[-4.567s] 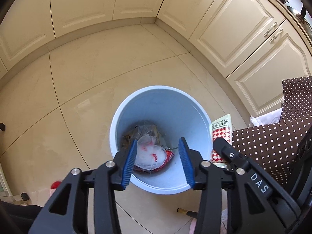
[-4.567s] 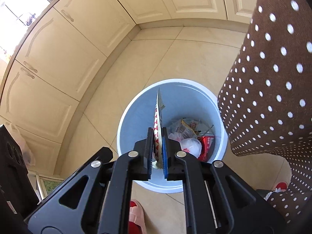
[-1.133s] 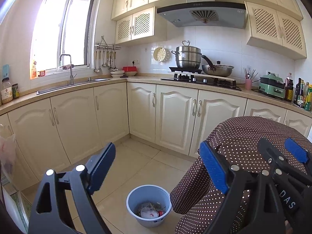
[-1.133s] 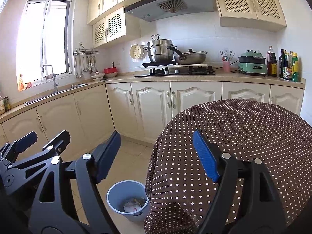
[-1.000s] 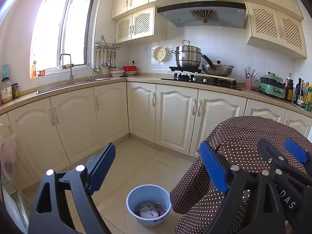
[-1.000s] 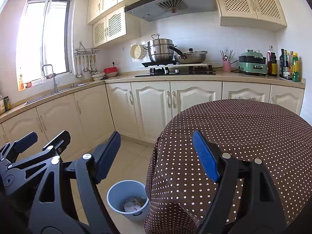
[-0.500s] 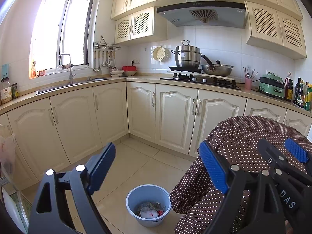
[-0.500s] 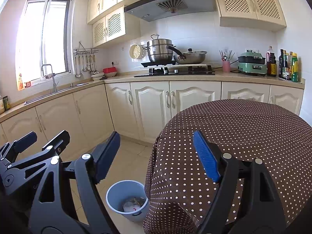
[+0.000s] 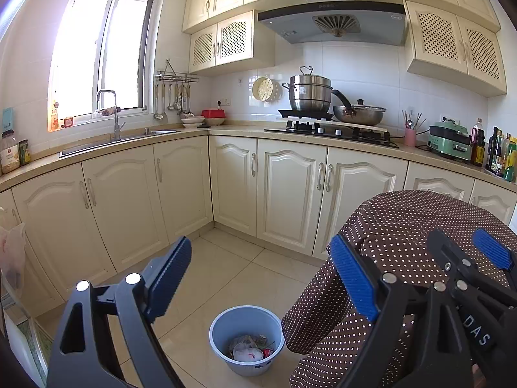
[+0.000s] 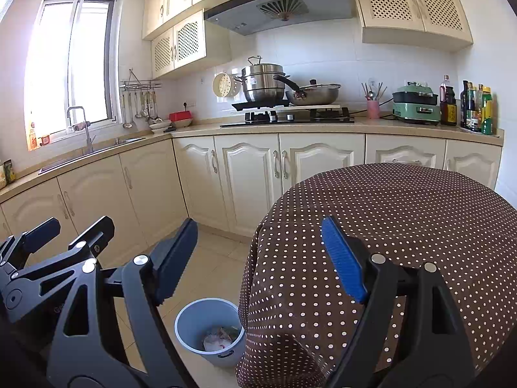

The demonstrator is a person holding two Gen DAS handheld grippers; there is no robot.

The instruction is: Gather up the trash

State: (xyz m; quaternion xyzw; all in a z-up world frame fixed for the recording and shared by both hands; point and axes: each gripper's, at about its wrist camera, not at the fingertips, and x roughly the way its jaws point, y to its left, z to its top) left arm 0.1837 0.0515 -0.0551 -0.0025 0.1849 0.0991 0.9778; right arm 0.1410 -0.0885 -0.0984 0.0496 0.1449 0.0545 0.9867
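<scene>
A light blue bin (image 9: 219,326) stands on the tiled floor beside a round table; it also shows in the right wrist view (image 10: 190,320). Trash (image 9: 247,349) lies inside it: a white bag, wrappers and something red, also seen in the right wrist view (image 10: 221,338). My left gripper (image 9: 261,278) is open and empty, held high above the floor. My right gripper (image 10: 258,255) is open and empty at about the same height, to the right of the left one. The table with its brown polka-dot cloth (image 10: 404,220) has nothing on its visible top.
Cream cabinets (image 9: 290,190) run along the back and left walls under a counter with a sink (image 9: 129,135), a stove with pots (image 9: 323,113), a green appliance (image 10: 416,103) and bottles (image 10: 478,106). A plastic bag (image 9: 13,252) hangs at far left. The tablecloth (image 9: 404,226) hangs low beside the bin.
In the oldest frames both grippers were over the bin, the right shut on a flat packet. Now both are raised and open, the packet gone. Over the last second nothing has moved.
</scene>
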